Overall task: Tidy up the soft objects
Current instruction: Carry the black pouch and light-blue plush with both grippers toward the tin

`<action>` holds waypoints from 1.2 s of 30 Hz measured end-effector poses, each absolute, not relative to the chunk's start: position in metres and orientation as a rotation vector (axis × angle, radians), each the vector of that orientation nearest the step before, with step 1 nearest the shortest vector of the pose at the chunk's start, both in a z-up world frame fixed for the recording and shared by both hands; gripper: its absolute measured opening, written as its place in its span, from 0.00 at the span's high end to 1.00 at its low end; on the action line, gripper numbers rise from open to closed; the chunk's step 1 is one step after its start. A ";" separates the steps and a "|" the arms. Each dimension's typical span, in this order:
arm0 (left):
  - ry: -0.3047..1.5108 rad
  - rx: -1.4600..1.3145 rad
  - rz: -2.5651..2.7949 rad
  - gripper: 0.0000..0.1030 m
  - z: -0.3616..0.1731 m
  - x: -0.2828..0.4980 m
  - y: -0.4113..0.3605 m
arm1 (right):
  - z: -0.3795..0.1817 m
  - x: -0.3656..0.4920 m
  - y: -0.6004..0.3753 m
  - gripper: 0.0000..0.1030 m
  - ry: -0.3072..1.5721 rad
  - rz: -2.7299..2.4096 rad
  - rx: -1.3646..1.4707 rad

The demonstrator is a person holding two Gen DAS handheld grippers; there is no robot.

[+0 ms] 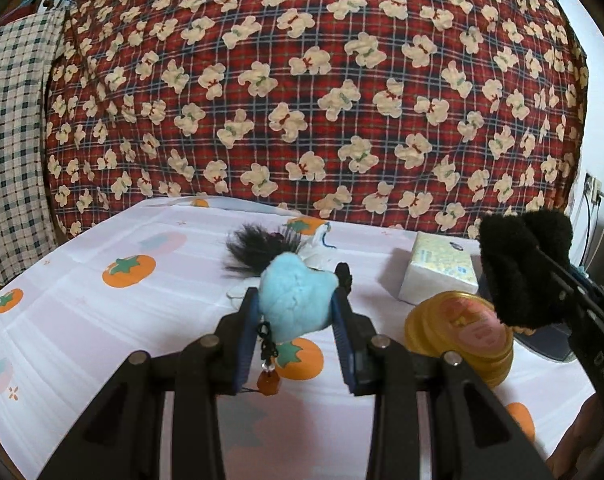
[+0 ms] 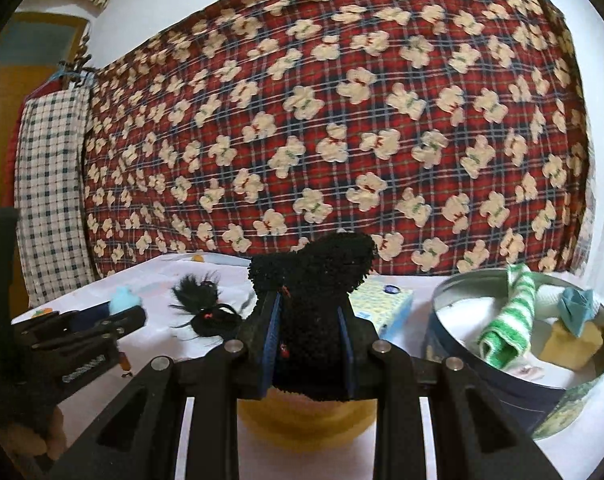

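Blue plush heart (image 1: 298,300), centre of the left wrist view, pinched between my left tool (image 1: 300,300) pads; a black cord with an amber bead (image 1: 269,380) dangles below it. It hangs clear above the counter (image 1: 82,320), which wears a white cloth printed with orange persimmons.

Black fuzzy plush (image 2: 314,312), centre of the right wrist view, clamped in my right tool (image 2: 312,312); its top bulges past the fingertips. The same piece shows at right edge of the left view.

Beyond the heart, a black hair tuft (image 2: 202,308) lies on the cloth. Tissue pack (image 1: 442,276) sits right of centre in the left view, with a gold round lid (image 1: 462,336) just in front of it.

Lower right of the right view: round tin (image 2: 502,380) holding a green-striped cloth (image 2: 506,320), a teal scrap and a yellow block.

Behind everything, a red plaid blanket with cream bears (image 1: 322,80) fills the upper frame; a checked cloth (image 1: 10,140) hangs at left.
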State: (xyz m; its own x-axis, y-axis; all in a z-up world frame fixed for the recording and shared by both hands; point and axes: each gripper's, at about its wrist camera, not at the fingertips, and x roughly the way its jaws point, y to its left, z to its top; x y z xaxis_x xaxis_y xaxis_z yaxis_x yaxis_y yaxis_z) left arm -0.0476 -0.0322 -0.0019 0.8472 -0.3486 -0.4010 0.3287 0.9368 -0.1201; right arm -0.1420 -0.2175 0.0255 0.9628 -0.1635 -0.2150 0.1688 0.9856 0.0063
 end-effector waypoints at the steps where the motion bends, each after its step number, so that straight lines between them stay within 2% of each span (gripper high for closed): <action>1: 0.427 -0.056 -0.358 0.67 -0.002 -0.050 -0.031 | 0.026 -0.144 -0.221 0.72 0.215 -0.172 0.033; 20: 0.361 -0.085 -0.370 0.67 0.004 -0.075 -0.028 | 0.030 -0.171 -0.260 0.72 0.169 -0.218 0.067; 36: 0.359 -0.056 -0.547 0.67 0.015 -0.089 -0.104 | 0.028 -0.173 -0.302 0.72 0.224 -0.301 0.107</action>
State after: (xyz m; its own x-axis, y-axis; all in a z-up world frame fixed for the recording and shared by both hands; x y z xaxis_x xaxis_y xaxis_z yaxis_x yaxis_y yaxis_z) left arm -0.0885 -0.1039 0.0155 0.7936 -0.5179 -0.3193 0.4984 0.8544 -0.1469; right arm -0.1730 -0.3020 0.0279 0.9305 -0.2820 -0.2339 0.3057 0.9495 0.0712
